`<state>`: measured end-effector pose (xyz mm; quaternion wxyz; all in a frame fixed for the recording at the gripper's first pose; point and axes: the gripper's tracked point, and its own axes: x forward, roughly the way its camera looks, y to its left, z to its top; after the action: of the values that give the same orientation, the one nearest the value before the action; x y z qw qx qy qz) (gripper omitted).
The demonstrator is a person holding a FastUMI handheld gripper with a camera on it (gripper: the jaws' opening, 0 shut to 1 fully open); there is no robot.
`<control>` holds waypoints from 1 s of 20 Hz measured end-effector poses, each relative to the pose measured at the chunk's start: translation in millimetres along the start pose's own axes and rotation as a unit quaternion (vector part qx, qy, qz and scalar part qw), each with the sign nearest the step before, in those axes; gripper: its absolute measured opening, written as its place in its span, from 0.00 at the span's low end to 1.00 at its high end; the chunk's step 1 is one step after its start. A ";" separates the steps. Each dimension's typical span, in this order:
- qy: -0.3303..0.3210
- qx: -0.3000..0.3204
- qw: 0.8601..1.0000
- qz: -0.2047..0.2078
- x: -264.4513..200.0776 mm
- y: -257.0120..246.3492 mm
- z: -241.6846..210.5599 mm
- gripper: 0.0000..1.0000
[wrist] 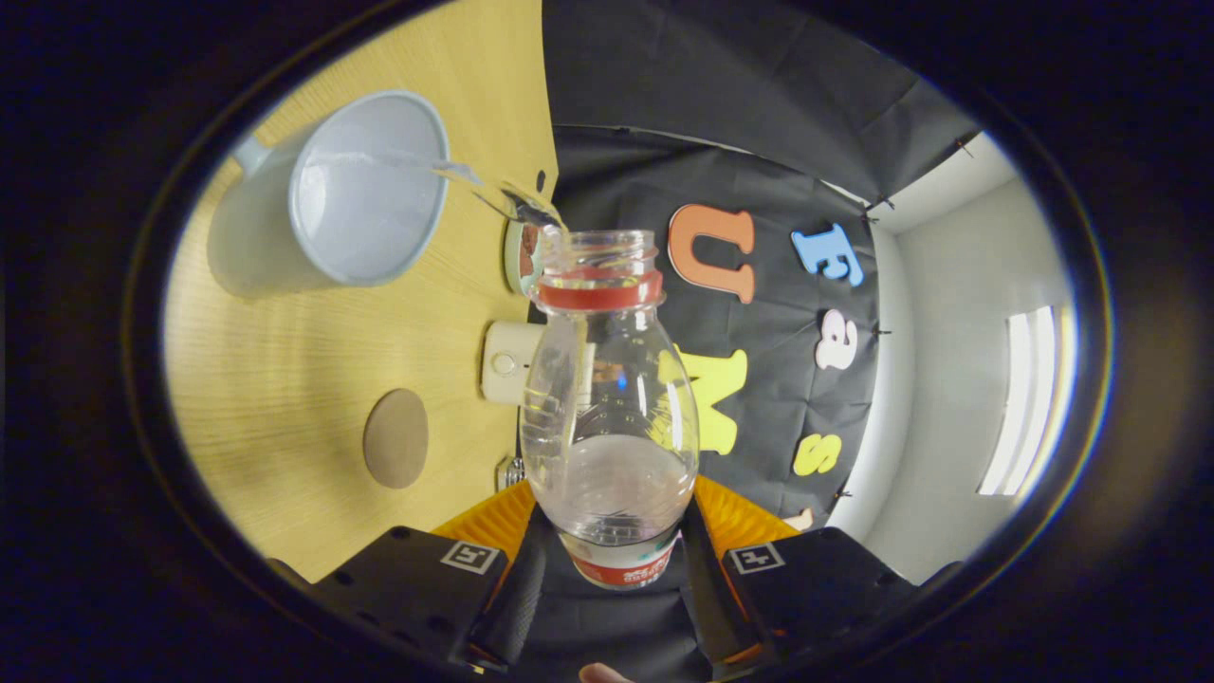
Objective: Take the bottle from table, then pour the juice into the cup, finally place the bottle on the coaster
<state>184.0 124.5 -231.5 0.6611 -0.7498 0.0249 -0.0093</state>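
A clear plastic bottle (607, 398) with a red neck ring and no cap is held between my fingers, tipped on its side toward the cup. My gripper (612, 560) is shut on the bottle's lower body. A thin stream of clear liquid (493, 194) runs from the bottle's mouth into the pale blue cup (365, 190), which stands on the wooden table (285, 379) beyond the fingers. A round brown coaster (395, 438) lies flat on the table, nearer to the fingers than the cup. Some liquid stays in the bottle.
A small cream-white box (507, 362) with a round button sits on the table by the booth's wall, partly behind the bottle. A round object (522, 256) stands behind the bottle's neck. The black cloth wall (759, 190) closes the table's far side.
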 end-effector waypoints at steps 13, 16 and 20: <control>-0.001 -0.032 0.999 -0.014 3.3 -23.1 -2.9 0.73; 0.001 -0.036 0.999 -0.015 7.4 -26.6 -4.7 0.73; -0.003 -0.044 0.999 -0.019 5.7 -30.5 -2.3 0.73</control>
<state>190.3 125.7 -201.0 0.6274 -0.7784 0.0094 -0.0186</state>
